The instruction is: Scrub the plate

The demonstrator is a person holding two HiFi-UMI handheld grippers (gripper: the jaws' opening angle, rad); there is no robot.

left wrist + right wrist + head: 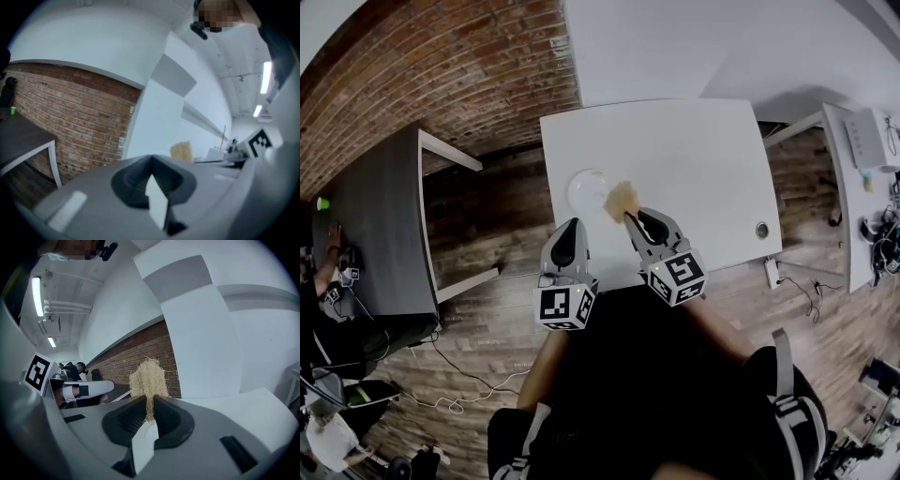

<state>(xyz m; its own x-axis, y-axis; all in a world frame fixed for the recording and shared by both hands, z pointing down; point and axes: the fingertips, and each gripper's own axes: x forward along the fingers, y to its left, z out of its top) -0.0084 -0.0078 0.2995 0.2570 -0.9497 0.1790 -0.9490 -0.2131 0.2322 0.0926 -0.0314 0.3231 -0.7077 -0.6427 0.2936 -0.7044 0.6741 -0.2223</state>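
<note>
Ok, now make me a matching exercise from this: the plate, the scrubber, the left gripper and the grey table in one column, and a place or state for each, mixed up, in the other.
Things:
1. plate
2. scrubber
3. left gripper
4. grey table

Places and states:
A. shut, with nothing between its jaws
B. stands off to the person's left
C. lies on the white table
D. clamped in the right gripper

Pairs: 1-C, 2-D, 3-A, 4-B
</note>
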